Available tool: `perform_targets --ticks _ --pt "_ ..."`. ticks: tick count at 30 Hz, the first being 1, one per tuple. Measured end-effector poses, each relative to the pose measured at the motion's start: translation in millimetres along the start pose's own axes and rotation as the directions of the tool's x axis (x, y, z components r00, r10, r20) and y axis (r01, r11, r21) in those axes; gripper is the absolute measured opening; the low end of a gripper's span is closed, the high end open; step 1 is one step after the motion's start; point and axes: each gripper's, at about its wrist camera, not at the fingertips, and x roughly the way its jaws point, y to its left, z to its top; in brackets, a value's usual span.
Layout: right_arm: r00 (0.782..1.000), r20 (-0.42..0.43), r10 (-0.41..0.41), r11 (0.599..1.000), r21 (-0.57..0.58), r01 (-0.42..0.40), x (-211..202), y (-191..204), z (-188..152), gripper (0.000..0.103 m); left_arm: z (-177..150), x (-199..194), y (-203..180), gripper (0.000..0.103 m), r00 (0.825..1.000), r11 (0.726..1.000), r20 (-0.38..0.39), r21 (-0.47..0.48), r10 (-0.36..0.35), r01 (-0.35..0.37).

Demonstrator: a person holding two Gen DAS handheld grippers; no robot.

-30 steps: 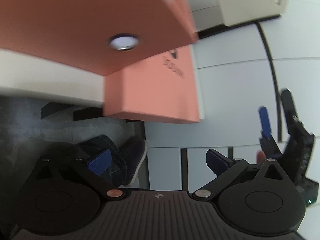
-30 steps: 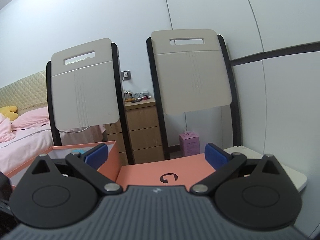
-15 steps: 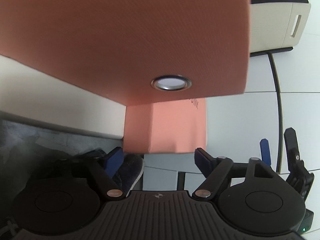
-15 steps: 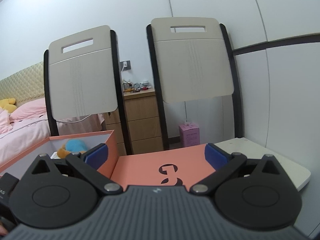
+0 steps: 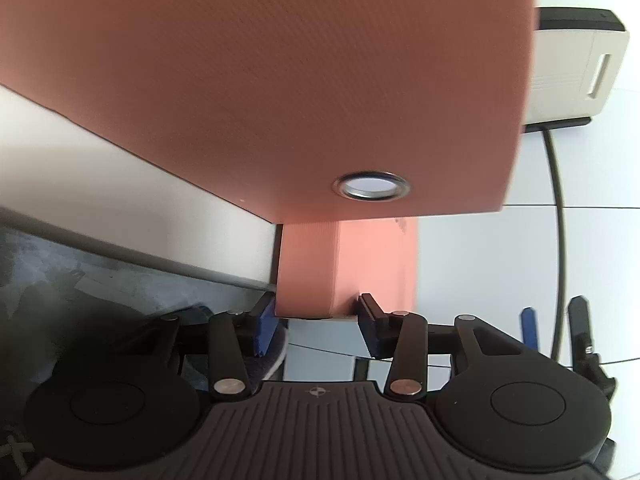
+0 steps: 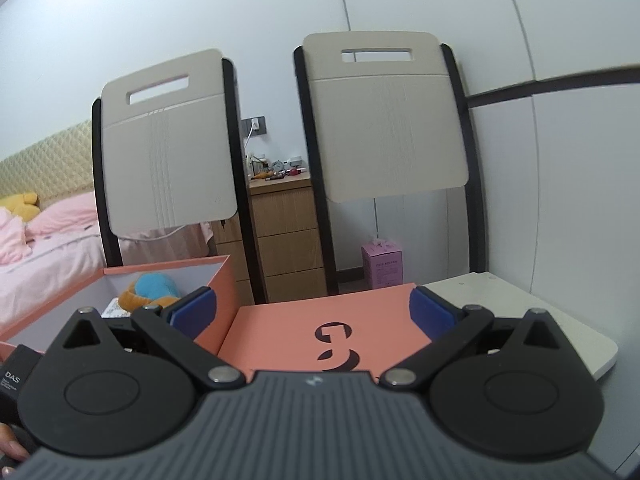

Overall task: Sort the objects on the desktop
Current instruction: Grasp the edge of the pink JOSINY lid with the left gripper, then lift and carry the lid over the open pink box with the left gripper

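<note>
Two salmon-pink pieces fill the scene: an open box [image 6: 218,280] on the white bench [image 6: 560,320], and beside it its flat lid [image 6: 320,320], lying on the same bench. Inside the box sits a blue-and-orange plush toy [image 6: 148,290], so some sorting looks done already. Now the left gripper [image 5: 316,316] has its fingers [image 5: 264,320] closed on the near corner of the lid, pads pressing both sides, and the box wall with its metal eyelet [image 5: 370,188] looms right above. Meanwhile the right gripper [image 6: 312,312] hovers over the lid with fingers spread wide, holding nothing. By my reading, the lid is about to go onto the box, a late step, with lifting and seating it left to do. Writing: a dark logo [image 6: 336,346] on the lid, partly hidden, and "DAS" on the black device [image 6: 12,380] at lower left, smaller text unreadable
</note>
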Motion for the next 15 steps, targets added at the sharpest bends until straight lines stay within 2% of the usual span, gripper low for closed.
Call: perform_targets --ticks 8,12,15 --pt "0.999 -0.043 0.011 0.99 0.143 -0.005 -19 -60 7 0.103 -15 -4 15 0.045 0.999 0.999 -0.039 -0.047 -0.026 0.025" --pt "0.996 -0.073 0.048 0.969 0.247 -0.029 -20 -94 6 0.103 -13 -3 16 0.047 0.998 0.999 -0.058 -0.035 -0.033 0.031" --pt "0.99 -0.118 0.077 0.956 0.291 -0.04 -13 -115 3 0.103 -13 9 12 0.048 0.998 0.999 -0.062 0.025 -0.026 0.028"
